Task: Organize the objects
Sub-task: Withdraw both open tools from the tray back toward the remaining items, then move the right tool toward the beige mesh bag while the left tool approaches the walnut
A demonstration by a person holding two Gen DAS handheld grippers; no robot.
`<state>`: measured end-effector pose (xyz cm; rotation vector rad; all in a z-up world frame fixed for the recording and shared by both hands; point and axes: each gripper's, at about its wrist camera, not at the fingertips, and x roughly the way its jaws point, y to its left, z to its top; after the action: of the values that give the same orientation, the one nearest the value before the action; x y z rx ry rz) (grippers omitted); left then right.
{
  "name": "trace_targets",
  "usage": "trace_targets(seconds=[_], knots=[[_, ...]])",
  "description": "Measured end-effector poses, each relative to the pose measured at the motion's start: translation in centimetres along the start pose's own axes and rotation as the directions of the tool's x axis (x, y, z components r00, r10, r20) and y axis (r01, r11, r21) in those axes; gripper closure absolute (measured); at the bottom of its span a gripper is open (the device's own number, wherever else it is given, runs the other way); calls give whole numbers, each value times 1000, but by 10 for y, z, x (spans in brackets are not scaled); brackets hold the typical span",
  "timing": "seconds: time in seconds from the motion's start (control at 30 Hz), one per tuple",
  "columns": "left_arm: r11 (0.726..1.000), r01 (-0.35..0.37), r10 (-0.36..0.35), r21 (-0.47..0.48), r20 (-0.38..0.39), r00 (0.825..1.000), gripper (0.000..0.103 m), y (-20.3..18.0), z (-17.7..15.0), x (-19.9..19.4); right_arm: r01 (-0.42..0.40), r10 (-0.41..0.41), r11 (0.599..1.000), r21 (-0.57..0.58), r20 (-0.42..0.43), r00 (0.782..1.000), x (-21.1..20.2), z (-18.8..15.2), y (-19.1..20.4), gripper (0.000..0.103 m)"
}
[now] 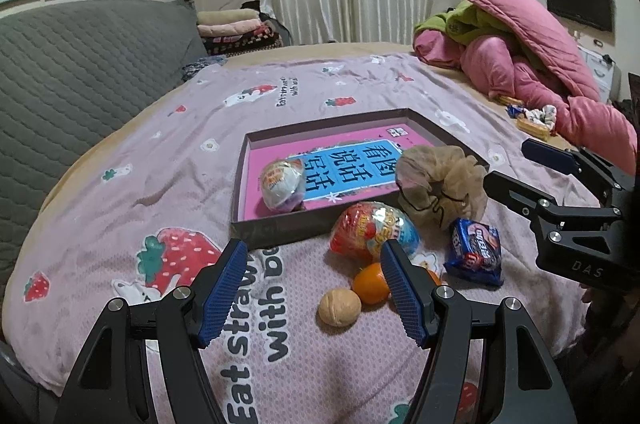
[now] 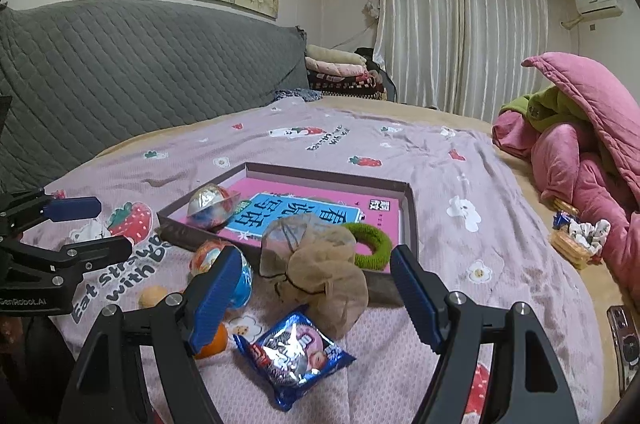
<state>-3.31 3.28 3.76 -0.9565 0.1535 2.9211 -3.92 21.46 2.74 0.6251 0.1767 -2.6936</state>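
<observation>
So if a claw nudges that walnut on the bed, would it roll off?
The walnut looks round and hard, so it would probably roll a bit. The soft blanket should slow it, and the orange beside it may block one side. It is likely light.

Pink book (image 1: 320, 163) — strawberry-print blanket (image 1: 160, 159)
</observation>
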Motion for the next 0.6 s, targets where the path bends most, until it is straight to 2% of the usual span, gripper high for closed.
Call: trace_targets(seconds=[0.6], knots=[[999, 27, -27, 17, -34, 999, 32, -5, -15, 0, 2, -2, 1000, -20, -37, 999, -10, -16, 13, 27]])
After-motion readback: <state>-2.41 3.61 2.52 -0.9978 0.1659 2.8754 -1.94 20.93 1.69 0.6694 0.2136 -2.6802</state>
